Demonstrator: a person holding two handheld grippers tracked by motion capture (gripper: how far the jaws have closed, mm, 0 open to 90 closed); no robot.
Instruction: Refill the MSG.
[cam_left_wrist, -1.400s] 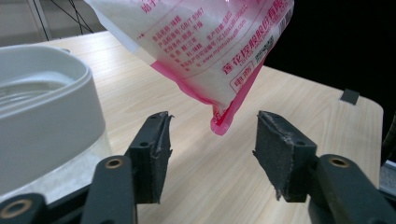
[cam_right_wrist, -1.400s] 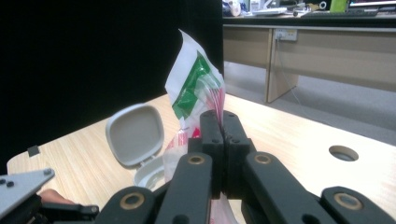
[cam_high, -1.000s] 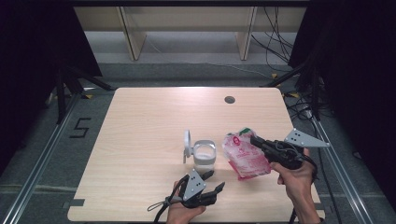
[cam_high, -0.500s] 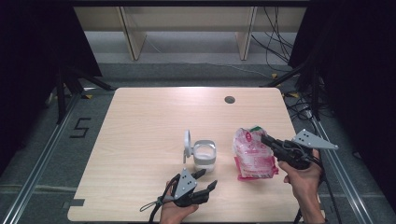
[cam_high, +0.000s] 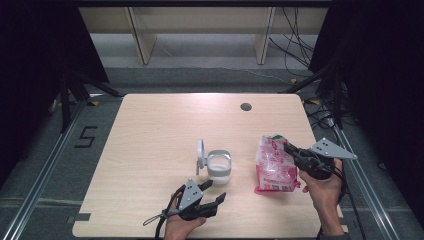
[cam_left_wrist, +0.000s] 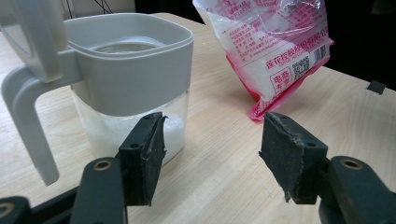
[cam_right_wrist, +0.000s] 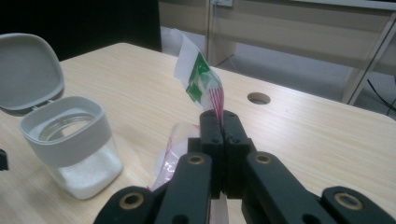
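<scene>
- The pink bag (cam_high: 273, 168) had small red Chinese writing, a barcode and a square code on a white label; most was too small to read.
- The floor had a black "5" (cam_high: 86, 136) painted on it.
- The bag's long side ran away from the person, green top farthest.
- It sat on the right of the pale wood table (cam_high: 165, 130), near the jar (cam_high: 219, 164) with its lid up.
- The right gripper (cam_high: 291, 150) was squeezed tight on the bag's top.
- The left gripper (cam_high: 214, 191) had just been opening, with nothing between its jaws.
- The room around was dark.
</scene>
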